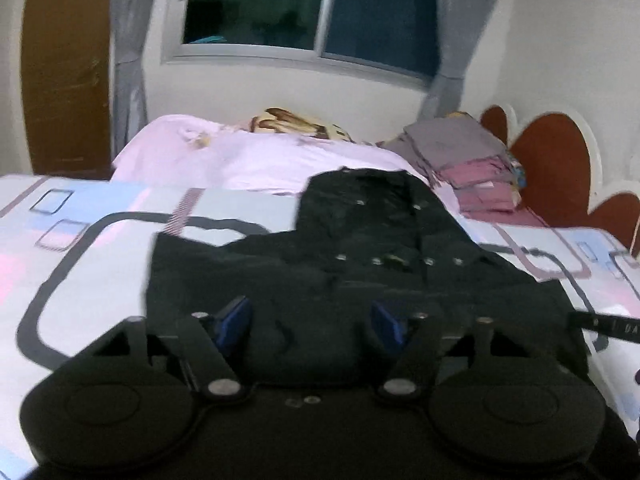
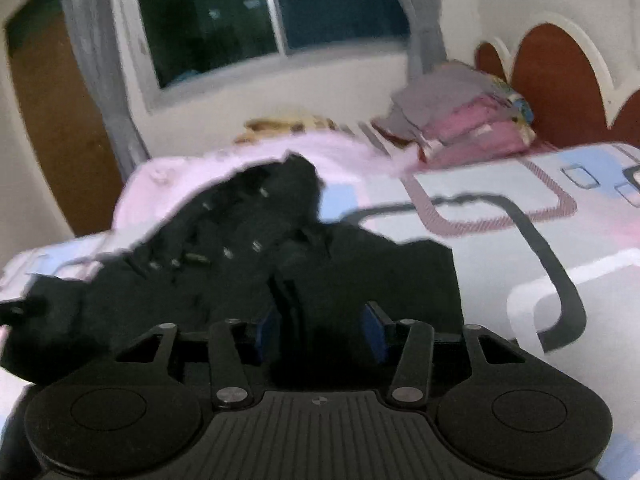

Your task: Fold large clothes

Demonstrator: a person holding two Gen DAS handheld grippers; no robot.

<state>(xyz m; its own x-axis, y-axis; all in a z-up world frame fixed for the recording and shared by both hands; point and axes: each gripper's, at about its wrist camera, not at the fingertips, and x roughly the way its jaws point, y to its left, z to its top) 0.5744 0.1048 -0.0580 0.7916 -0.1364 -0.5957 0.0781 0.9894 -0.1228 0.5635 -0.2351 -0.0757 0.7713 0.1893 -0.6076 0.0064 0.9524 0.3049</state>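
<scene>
Black garment [image 2: 224, 280] — blurred, edge-cut.

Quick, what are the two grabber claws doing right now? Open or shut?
Left gripper: open, blue pads apart over the black button-up garment, holding nothing.
Right gripper: open, with a fold of that black garment between its pads, not clamped.

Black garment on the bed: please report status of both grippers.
Left gripper open, over black garment. Right gripper open, garment fold between fingers, not clamped. Garment spread on bed, unfolded. Folded pile behind, not in the way.
</scene>
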